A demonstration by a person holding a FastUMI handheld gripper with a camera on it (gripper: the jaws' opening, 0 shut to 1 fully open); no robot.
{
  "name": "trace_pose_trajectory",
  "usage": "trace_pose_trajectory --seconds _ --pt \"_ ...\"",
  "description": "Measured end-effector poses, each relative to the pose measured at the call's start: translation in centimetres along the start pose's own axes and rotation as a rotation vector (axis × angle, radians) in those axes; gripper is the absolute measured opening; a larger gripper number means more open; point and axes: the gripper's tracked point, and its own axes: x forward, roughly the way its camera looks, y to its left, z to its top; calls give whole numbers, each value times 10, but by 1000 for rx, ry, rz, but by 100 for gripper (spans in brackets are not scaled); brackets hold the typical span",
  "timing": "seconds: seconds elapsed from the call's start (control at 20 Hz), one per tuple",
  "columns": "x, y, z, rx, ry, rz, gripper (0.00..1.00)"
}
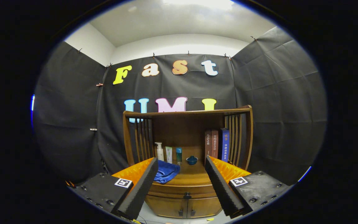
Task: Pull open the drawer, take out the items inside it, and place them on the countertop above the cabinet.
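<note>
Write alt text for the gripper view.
The open gripper points at a wooden cabinet, its drawer closed, fingers apart and holding nothing. On the countertop sit a blue cloth, bottles, a small bowl and books.

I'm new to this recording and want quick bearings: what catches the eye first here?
The wooden cabinet stands ahead with its drawer closed, seen between the open tool fingers. On its countertop a blue cloth lies near the left finger, with small bottles and a blue bowl behind it and upright books at the right.
</note>
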Motion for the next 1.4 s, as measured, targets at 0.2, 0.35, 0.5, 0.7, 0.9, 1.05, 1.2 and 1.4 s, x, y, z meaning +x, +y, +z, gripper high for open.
trace_pose_trajectory --seconds 0.2,0.35,0.5,0.7,0.9,1.05,1.2,1.4 --pt "-1 0 3 -2 -2 12 98" --pt "-3 1 5 -3 -10 18 98" --pt "-1 1 4 -1 -9 16 98" --pt "0 0 0 3 5 14 98" --pt "1 0 2 12 0 12 98" --pt "1 -1 0 7 1 8 98" --pt "1 0 1 8 0 5 99" --pt "5 -3 -6 1 15 -3 98"
